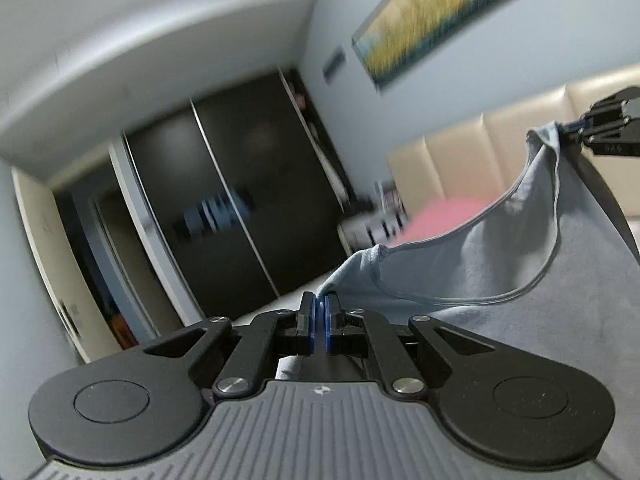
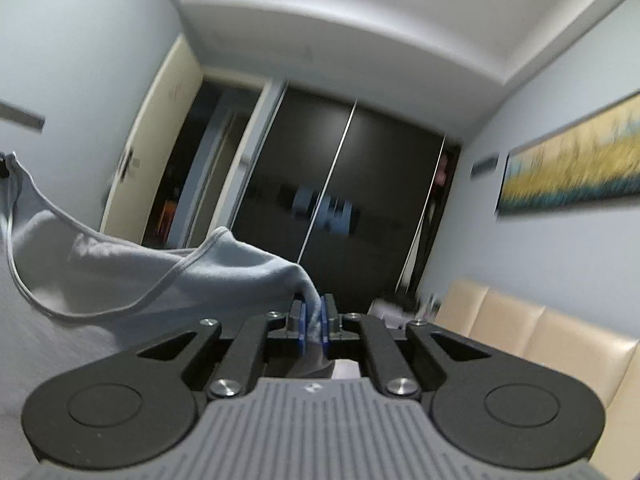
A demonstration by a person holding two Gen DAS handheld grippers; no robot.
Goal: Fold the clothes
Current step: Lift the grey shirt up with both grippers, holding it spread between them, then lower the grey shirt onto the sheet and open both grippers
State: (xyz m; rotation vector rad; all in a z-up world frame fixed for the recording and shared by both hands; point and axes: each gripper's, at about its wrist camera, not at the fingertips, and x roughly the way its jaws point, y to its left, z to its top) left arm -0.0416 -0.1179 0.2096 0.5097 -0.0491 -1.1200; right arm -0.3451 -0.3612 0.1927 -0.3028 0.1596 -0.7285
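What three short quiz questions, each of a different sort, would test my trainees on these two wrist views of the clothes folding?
1. True or false: the left gripper is shut on the light blue garment.
2. What does the right gripper pinch?
3. Is the garment A) lifted between both grippers, or B) lying folded flat?

Key: 1 true; 2 the same garment's fabric; 3 A.

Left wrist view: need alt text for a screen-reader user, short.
The left gripper, jaws shut, pinches one shoulder of a light blue tank top; the right gripper holds the other shoulder at upper right, neckline sagging between them. Behind, blurred: dark wardrobe doors, a beige padded headboard, a yellow painting.
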